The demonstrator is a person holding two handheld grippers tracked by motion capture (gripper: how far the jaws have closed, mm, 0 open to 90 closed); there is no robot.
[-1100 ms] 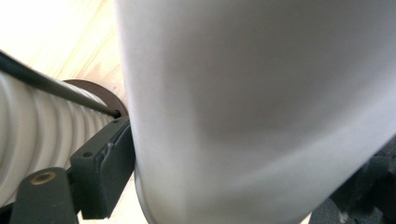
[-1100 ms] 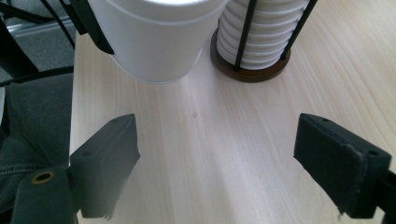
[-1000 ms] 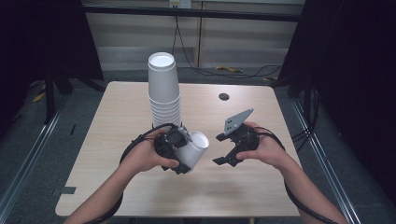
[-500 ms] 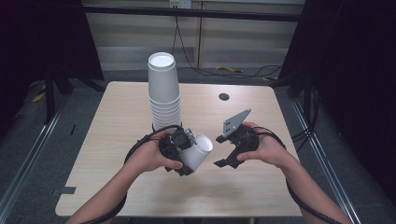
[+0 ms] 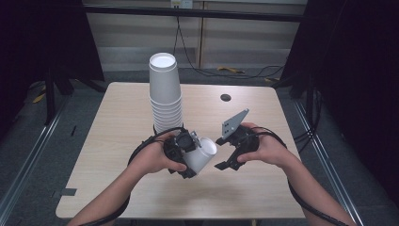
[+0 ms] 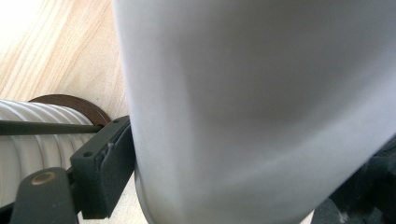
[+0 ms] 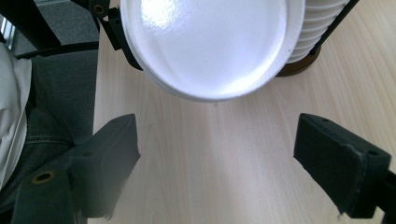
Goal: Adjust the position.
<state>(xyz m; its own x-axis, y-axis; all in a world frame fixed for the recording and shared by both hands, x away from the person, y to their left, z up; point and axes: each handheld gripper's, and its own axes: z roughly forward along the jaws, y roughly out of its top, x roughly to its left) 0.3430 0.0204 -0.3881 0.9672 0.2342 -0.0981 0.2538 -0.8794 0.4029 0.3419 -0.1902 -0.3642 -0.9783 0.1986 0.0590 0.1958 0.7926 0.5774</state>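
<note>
A single white paper cup (image 5: 201,156) is held near the lower centre of the high view, clamped between the jaws of the left gripper (image 5: 184,153). It is tilted, with its open mouth turned to the right, probably so that it can be taken over by the right gripper (image 5: 225,151). The jaws of the right gripper are spread apart and nothing is between them; in the right gripper view the cup mouth (image 7: 205,44) is seen just ahead. The stack of cups (image 5: 165,92) stands upright behind, on the table (image 5: 117,117).
</note>
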